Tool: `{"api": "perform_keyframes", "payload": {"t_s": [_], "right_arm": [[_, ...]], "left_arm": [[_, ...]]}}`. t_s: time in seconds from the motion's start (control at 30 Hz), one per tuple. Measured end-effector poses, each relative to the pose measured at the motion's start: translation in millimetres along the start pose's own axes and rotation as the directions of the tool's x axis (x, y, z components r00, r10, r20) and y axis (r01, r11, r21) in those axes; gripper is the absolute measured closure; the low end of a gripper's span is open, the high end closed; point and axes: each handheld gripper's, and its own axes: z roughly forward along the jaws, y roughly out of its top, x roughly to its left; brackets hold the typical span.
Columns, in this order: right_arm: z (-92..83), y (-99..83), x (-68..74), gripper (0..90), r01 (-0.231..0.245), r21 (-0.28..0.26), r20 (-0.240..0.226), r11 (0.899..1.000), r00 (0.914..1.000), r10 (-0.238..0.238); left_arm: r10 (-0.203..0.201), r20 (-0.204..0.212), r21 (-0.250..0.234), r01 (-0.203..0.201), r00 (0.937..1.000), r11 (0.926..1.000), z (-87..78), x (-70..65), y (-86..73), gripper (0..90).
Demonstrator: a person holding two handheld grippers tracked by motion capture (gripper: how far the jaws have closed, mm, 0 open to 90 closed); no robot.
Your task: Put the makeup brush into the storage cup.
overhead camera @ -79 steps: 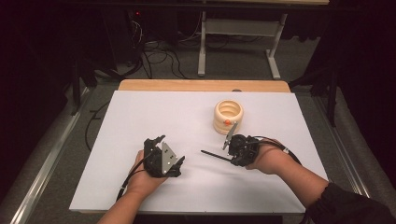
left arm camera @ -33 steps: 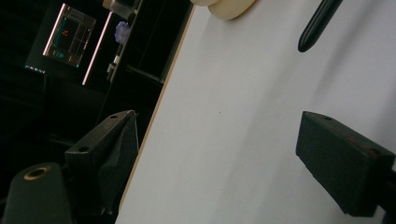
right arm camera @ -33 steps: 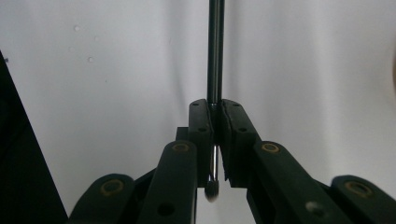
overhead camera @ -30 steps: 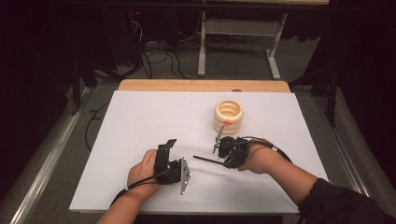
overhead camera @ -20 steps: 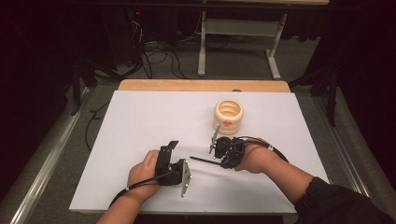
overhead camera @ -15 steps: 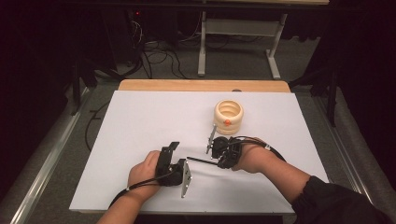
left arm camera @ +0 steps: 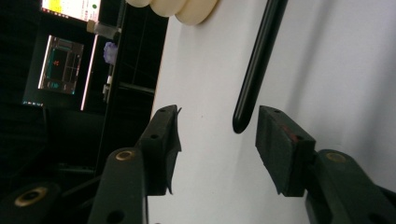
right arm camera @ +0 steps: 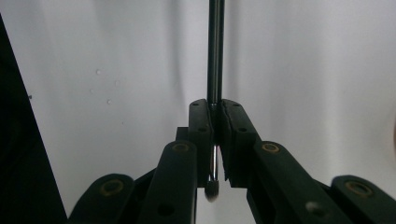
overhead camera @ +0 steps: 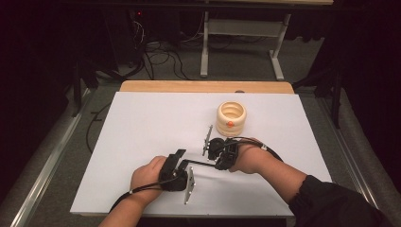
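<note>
Both hands now sit closer together than a second ago, the right gripper (overhead camera: 218,152) having carried the thin black rod (overhead camera: 198,163) leftward to the left gripper (overhead camera: 177,162) near the front of the white table (overhead camera: 142,123). Right jaws clamp the rod; left jaws have just been closing, their pads (left arm camera: 280,144) not yet touching the rod tip between them. Behind stands the cream ringed cup (overhead camera: 231,118).

The white table top (overhead camera: 142,142) is viewed from above; it is seen close up along the jaws in both gripper views.
</note>
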Motion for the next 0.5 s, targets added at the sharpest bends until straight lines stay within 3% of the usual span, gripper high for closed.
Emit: {"api": "perform_keyframes", "payload": {"t_s": [0.5], "right_arm": [[0.2,9.2,-1.4,85.8,0.003,-0.001,0.0,1.0,1.0,-0.003]], "left_arm": [[0.017,0.027,-0.017,-0.016,0.9995,0.9997,-2.2,-0.3,1.0,72.7]]}}
